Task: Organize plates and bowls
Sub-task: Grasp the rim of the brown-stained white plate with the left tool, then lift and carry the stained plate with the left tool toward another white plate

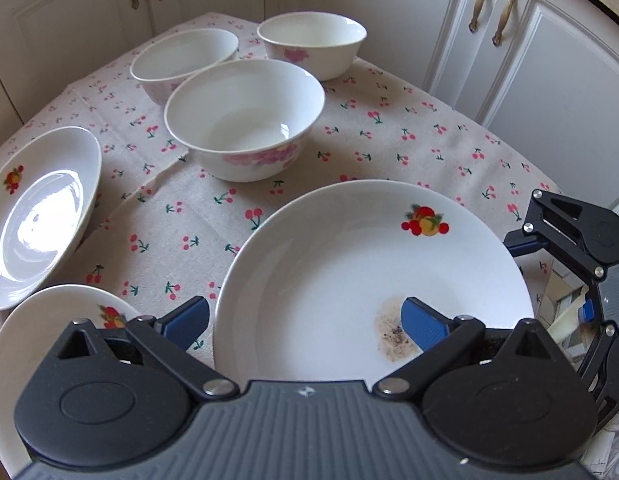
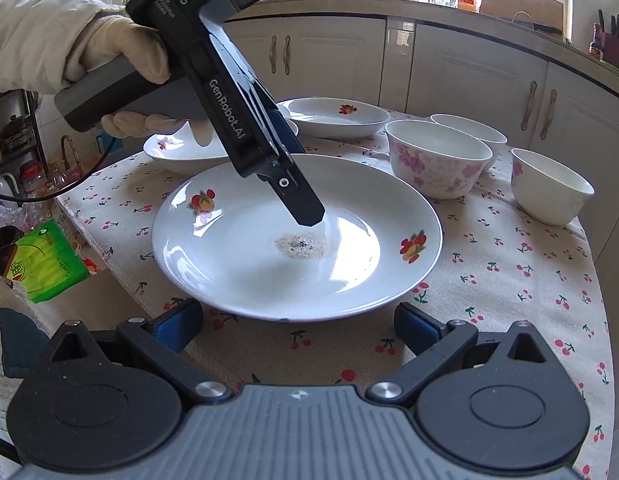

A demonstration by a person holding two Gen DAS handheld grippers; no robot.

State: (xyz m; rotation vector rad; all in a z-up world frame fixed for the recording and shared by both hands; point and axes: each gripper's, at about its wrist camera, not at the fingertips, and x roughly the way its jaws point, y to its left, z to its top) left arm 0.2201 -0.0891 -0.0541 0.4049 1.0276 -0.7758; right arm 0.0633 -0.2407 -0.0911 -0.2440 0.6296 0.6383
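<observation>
The large plate [image 2: 296,240] lies flat on the cherry-print tablecloth [image 2: 509,280] and carries a brownish speckled stain [image 2: 301,245] near its middle. My left claw [image 1: 305,320] hangs over the plate's near rim with its blue pads spread wide, one outside the rim, one above the stain, holding nothing. My right claw [image 2: 297,326] waits just short of the plate's edge, also spread and empty. Beyond the plate stand three flowered bowls [image 1: 245,120], close together. Two smaller plates [image 1: 41,216] lie beside the plate, on my left claw's side.
</observation>
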